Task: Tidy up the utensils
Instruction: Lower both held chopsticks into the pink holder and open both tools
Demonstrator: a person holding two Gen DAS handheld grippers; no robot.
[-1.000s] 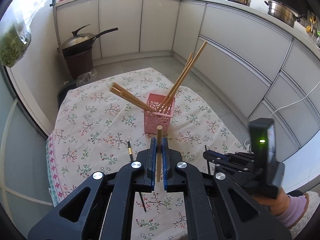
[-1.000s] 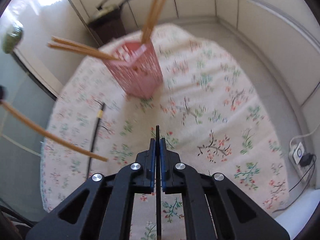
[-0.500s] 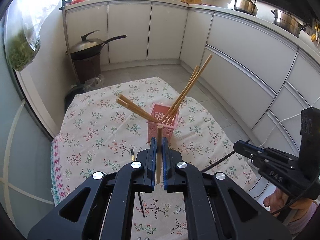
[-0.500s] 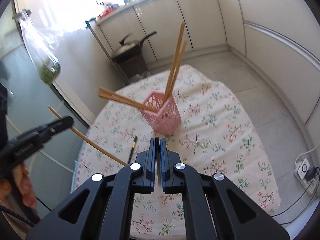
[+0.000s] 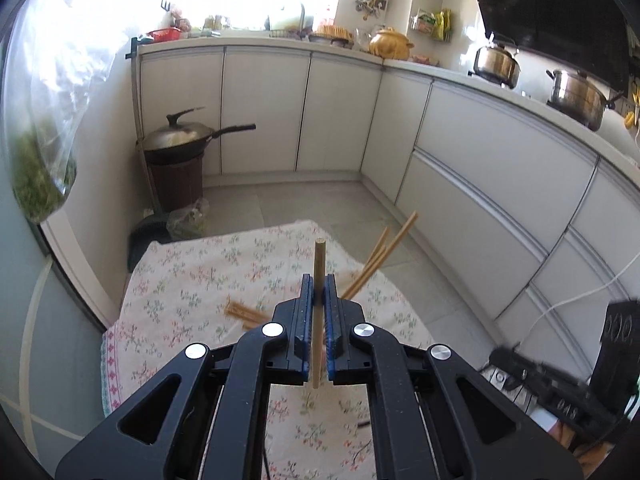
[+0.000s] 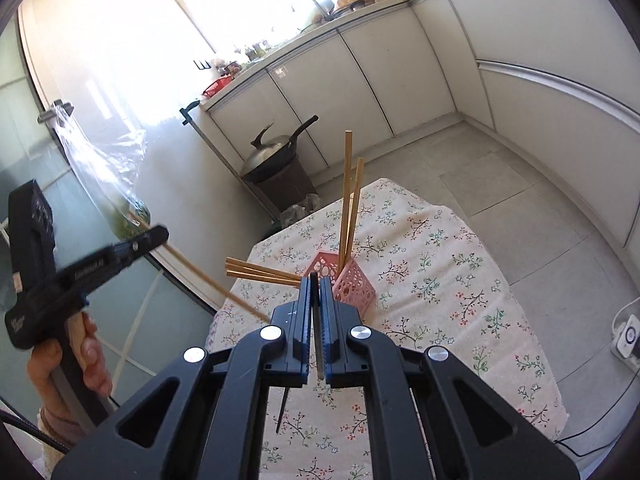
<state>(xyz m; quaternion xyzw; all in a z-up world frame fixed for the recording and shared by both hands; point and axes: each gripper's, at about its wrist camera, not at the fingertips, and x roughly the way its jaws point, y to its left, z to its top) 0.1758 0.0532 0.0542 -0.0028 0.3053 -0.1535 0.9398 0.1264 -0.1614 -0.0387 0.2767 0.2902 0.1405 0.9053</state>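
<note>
My left gripper (image 5: 315, 292) is shut on a wooden chopstick (image 5: 319, 264) that sticks up between its jaws; it also shows in the right wrist view (image 6: 154, 236), held high at the left with the chopstick (image 6: 208, 278) slanting down. My right gripper (image 6: 316, 294) is shut on a thin black chopstick (image 6: 318, 332). A pink holder (image 6: 352, 280) stands on the floral table (image 6: 460, 280) with several wooden chopsticks (image 6: 346, 204) in it, just beyond my right gripper. In the left wrist view the holder is hidden behind the jaws; only its chopsticks (image 5: 380, 258) show.
A wok on a brown bin (image 5: 176, 160) stands on the floor beyond the table. White cabinets (image 5: 480, 152) run along the back and right. A plastic bag of greens (image 5: 38, 176) hangs at the left. A power strip (image 6: 628, 336) lies on the floor at the right.
Both grippers have risen and tilted up, so the table looks lower and farther. The left gripper with its wooden chopstick has lifted higher at the left of the right wrist view.
</note>
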